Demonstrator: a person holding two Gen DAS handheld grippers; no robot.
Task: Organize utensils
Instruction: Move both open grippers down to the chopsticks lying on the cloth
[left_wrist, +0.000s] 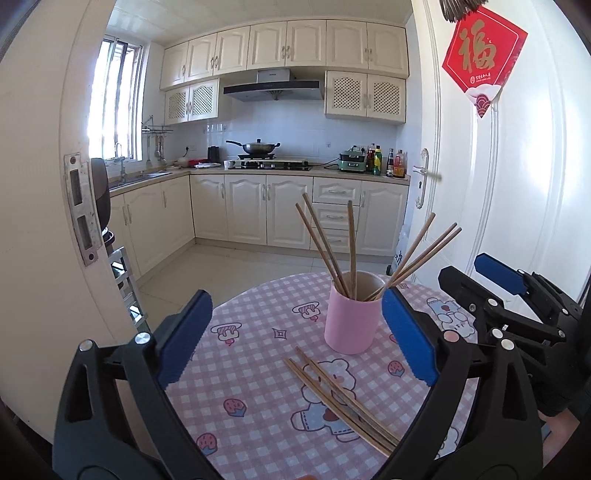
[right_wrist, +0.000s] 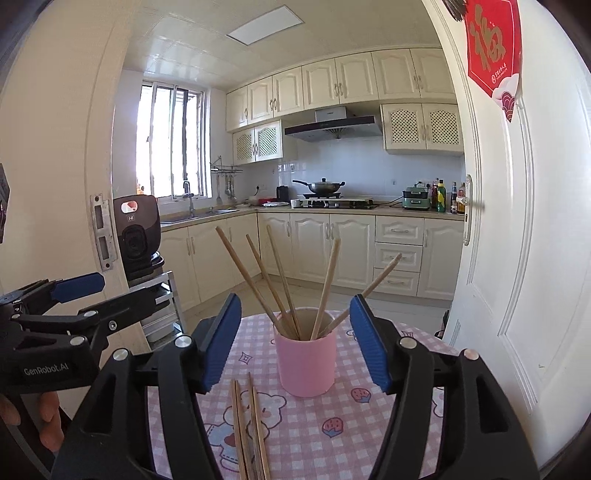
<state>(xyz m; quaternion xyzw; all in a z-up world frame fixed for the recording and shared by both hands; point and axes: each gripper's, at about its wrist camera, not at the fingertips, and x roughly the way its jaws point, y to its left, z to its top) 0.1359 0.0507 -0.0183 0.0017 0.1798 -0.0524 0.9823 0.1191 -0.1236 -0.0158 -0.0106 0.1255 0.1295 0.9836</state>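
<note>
Both my claws, left claw and right claw, stand open and empty. Pink cup ahead holds several chopsticks; loose chopsticks lie below them (on the worktop). Next: pinch one.

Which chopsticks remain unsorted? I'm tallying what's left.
The chopsticks lying flat on the checked tablecloth in front of the pink cup; the others stand upright inside it.

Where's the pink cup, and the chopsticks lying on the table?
pink cup (left_wrist: 351, 325): left wrist view, on its front wall.
loose chopsticks (left_wrist: 340, 397): left wrist view, middle of the bundle lying on the tablecloth.
</note>
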